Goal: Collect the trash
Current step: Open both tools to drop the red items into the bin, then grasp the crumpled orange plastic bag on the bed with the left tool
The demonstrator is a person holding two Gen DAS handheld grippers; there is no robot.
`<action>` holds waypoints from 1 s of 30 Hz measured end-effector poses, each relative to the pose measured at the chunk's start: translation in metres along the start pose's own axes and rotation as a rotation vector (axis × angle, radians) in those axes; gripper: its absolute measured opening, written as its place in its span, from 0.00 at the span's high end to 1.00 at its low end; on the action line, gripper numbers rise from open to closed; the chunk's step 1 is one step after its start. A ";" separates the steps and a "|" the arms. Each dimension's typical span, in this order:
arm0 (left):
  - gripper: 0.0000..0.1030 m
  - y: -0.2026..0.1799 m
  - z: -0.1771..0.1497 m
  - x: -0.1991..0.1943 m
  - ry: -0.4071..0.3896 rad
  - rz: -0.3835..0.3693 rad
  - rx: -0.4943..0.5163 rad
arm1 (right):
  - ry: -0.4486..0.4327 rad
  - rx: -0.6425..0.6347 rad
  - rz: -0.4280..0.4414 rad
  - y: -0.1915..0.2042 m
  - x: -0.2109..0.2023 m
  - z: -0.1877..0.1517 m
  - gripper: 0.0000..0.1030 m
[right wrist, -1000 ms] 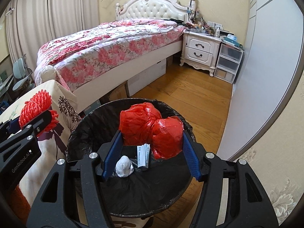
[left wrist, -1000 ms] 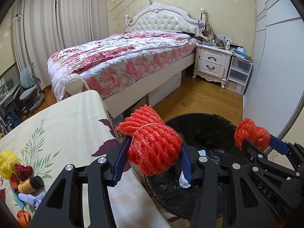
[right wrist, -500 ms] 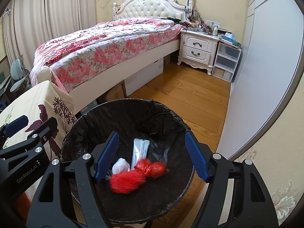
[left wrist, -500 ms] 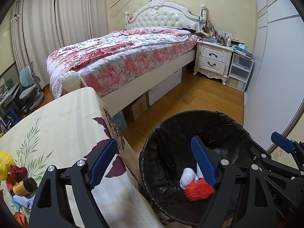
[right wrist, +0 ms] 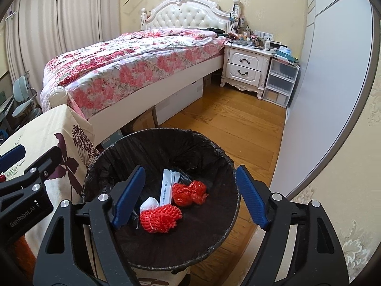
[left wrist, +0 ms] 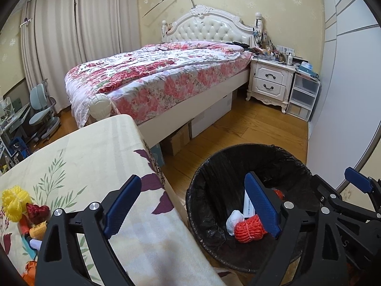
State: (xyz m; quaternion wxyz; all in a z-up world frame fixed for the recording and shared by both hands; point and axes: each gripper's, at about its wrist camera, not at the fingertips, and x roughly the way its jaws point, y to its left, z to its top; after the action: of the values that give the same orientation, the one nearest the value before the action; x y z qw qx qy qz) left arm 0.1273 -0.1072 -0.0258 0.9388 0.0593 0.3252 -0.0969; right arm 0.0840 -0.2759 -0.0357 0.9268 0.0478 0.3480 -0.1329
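I take the bin [right wrist: 215, 150] as my landmark and work left to right. Far left of the bin, on the counter [left wrist: 90, 157], a cluster of leftover bits waits: a yellow net bundle [left wrist: 13, 201], a dark red scrap [left wrist: 37, 211] touching it, and a small brown bottle [left wrist: 38, 230] just below. More lies under those, but it is cut off and I cannot name it.

My left gripper [left wrist: 190, 205] hangs over the gap between counter edge and bin, jaws wide apart, nothing between them. Its right finger [left wrist: 262, 207] sits over the bin's mouth.

Inside the bin, on the black liner, I see a white wad [right wrist: 148, 203], a red net bundle [right wrist: 159, 218] touching it, a white paper sachet [right wrist: 166, 188] behind them, and a red plastic bag [right wrist: 189, 191] to the right of that. So that trash is already in.

My right gripper [right wrist: 190, 195] hovers directly above the bin, jaws spread and empty too.

My read: the drop step for this pair of items looks finished, and I am between rounds. The counter pile says the job is not done. Next I would swing both grippers left of the bin, back over the counter, keep the jaws apart, and line up on the yellow net bundle first, since it sits on top and looks soft enough to pinch. The bottle may roll, so I would take it across its body.
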 end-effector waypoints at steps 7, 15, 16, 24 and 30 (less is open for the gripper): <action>0.14 0.020 -0.010 -0.022 0.012 0.019 -0.020 | 0.002 -0.007 0.014 0.007 -0.016 -0.009 0.25; 0.14 0.054 -0.032 -0.052 0.028 0.067 -0.057 | 0.013 -0.036 0.076 0.030 -0.037 -0.027 0.25; 0.14 0.060 -0.037 -0.056 0.029 0.078 -0.062 | 0.015 -0.042 0.084 0.034 -0.039 -0.029 0.25; 0.14 0.100 -0.066 -0.086 0.045 0.153 -0.109 | 0.031 -0.120 0.159 0.076 -0.058 -0.051 0.25; 0.14 0.124 -0.086 -0.109 0.041 0.208 -0.142 | 0.041 -0.162 0.216 0.103 -0.072 -0.066 0.25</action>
State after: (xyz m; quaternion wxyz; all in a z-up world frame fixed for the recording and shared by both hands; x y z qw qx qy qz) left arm 0.0194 0.0442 -0.0191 0.9388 0.0280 0.3425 0.0255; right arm 0.0192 -0.1501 -0.0382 0.9292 0.0125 0.3692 -0.0030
